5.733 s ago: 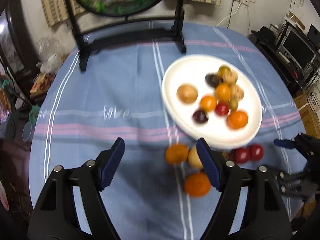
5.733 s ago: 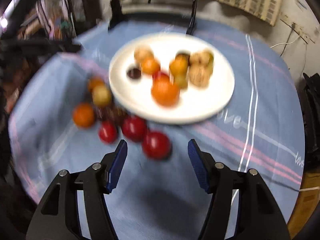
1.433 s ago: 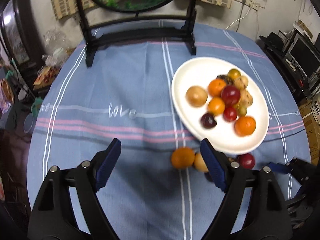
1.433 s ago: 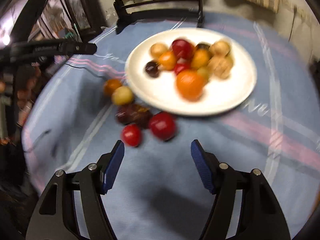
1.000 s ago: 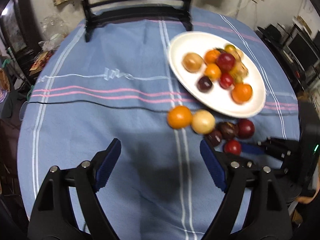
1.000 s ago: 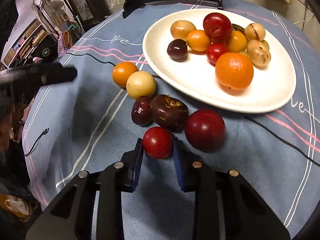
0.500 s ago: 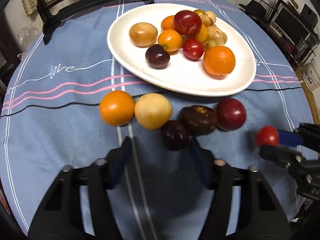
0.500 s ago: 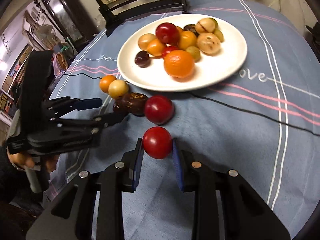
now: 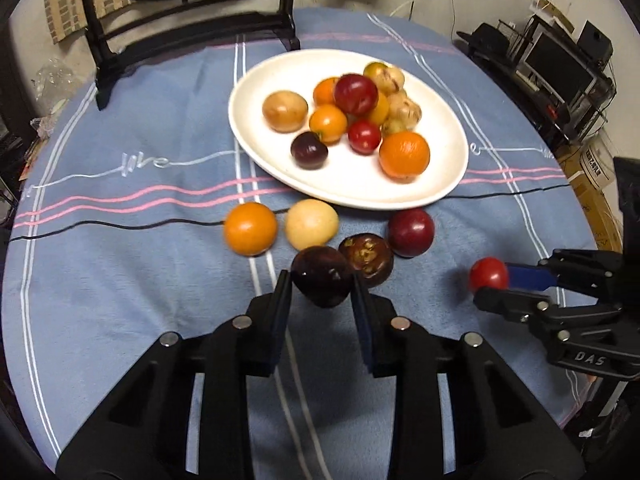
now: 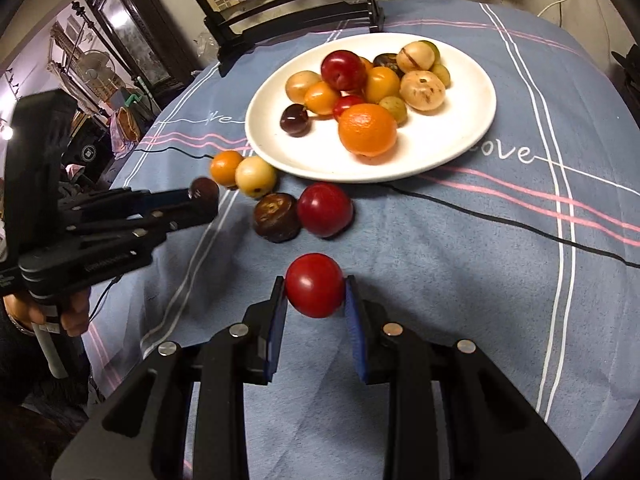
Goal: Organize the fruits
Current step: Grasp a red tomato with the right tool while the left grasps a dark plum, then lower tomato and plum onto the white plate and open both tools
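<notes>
I take the white plate [image 9: 448, 184] as my landmark, and I go from left to right. Far to the left of the plate, in the right wrist view, a person's hand [image 10: 68, 316] holds the handle of my left gripper [image 9: 320, 300]. Its jaws are closing on a dark purple plum [image 9: 322, 282], and both pads touch the plum's sides. In the same right wrist view the plum seems to sit a little above the blue striped cloth [image 9: 120, 280], in front of the plate and to its left. Just in front of the plate's near rim, on the cloth, lie four more fruits in a loose row. First comes a small orange [image 9: 250, 228]. Next is a pale yellow fruit [image 9: 311, 224], just beside the small orange. Then comes a dark brown fruit [image 9: 366, 258], which sits a bit farther from the plate and right next to the plum I hold. Last in the row is a dark red plum [image 9: 411, 232], close to the plate's rim. On the plate lies a heap of fruit, and the big orange [image 10: 367, 129] is at the front of it. To the right of the row, farther from the plate, my right gripper [image 10: 315, 300] is clamped tight on a small bright red fruit [image 10: 315, 285]. That fruit is up off the cloth. Behind the plate, at the far edge of the table, stands a black frame [image 9: 192, 28].
</notes>
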The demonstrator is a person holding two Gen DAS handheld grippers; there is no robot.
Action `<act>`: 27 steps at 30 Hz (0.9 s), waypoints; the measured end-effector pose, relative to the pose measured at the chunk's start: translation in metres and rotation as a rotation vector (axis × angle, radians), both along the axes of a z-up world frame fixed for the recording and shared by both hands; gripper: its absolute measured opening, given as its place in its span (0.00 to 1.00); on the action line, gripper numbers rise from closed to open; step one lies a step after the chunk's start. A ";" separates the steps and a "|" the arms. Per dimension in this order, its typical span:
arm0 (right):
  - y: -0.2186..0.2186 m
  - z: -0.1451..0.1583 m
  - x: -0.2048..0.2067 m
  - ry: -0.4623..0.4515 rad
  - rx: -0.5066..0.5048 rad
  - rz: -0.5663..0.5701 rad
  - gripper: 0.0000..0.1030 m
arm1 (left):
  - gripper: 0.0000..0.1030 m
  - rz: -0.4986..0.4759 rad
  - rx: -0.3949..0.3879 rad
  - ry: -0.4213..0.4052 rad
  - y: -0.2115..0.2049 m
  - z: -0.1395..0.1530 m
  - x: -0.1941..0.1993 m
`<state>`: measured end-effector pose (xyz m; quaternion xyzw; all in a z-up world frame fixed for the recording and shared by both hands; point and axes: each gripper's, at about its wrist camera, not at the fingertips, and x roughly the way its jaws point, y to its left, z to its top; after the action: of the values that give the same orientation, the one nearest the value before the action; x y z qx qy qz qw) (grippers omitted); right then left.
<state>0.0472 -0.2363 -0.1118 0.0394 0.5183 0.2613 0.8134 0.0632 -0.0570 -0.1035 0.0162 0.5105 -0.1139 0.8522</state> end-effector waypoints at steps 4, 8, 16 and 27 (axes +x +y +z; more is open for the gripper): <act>0.003 0.012 -0.004 -0.029 -0.003 0.011 0.28 | 0.29 -0.011 0.003 -0.047 -0.005 0.022 -0.005; -0.001 0.039 0.000 -0.100 0.004 0.003 0.28 | 0.29 -0.032 0.003 -0.105 -0.007 0.048 0.001; -0.006 0.112 0.034 -0.270 0.030 -0.013 0.28 | 0.29 -0.039 0.046 -0.217 -0.021 0.096 0.039; 0.007 0.120 0.085 -0.288 0.020 -0.011 0.28 | 0.30 -0.019 0.077 -0.205 -0.033 0.091 0.089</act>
<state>0.1323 -0.2291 0.0086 0.0124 0.3932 0.2647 0.8805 0.1520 -0.0897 -0.0123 0.0656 0.4245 -0.1001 0.8975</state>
